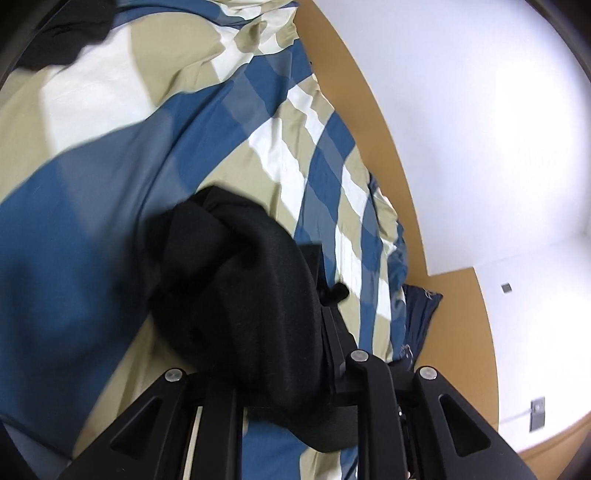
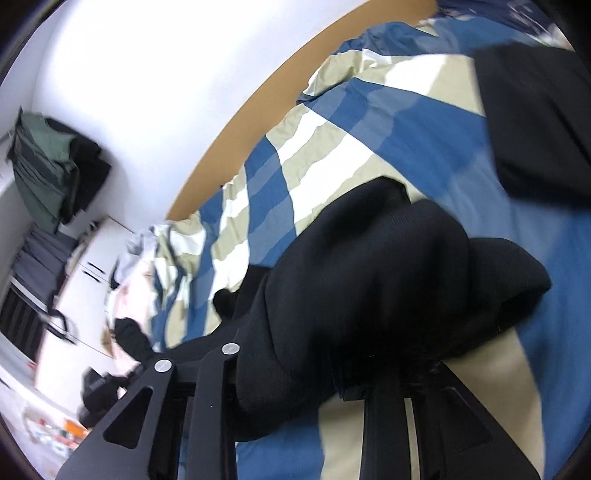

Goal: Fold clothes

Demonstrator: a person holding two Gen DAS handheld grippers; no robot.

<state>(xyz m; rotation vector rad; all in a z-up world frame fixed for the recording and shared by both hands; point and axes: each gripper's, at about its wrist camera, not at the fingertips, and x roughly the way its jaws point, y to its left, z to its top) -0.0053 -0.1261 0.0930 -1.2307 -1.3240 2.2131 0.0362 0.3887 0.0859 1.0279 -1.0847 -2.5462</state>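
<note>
A black knit garment [image 1: 236, 280] hangs bunched from my left gripper [image 1: 295, 295], which is shut on it; the cloth covers the fingers almost entirely. In the right wrist view the same kind of black garment [image 2: 369, 280] drapes over my right gripper [image 2: 325, 295], which is also shut on the fabric, fingers hidden beneath it. Both hold the cloth above a bed with a blue, beige and white checked cover [image 1: 110, 184]. More black cloth [image 2: 535, 122] lies on the cover at the upper right of the right wrist view, and some [image 1: 62, 33] at the upper left of the left wrist view.
A tan headboard or wall panel [image 1: 369, 96] runs along the bed's far side under a white wall. A dark blue pillow [image 1: 417, 321] lies at the bed's edge. White cabinets [image 2: 85, 280], hanging clothes [image 2: 48, 166] and floor clutter [image 2: 99, 391] show at left.
</note>
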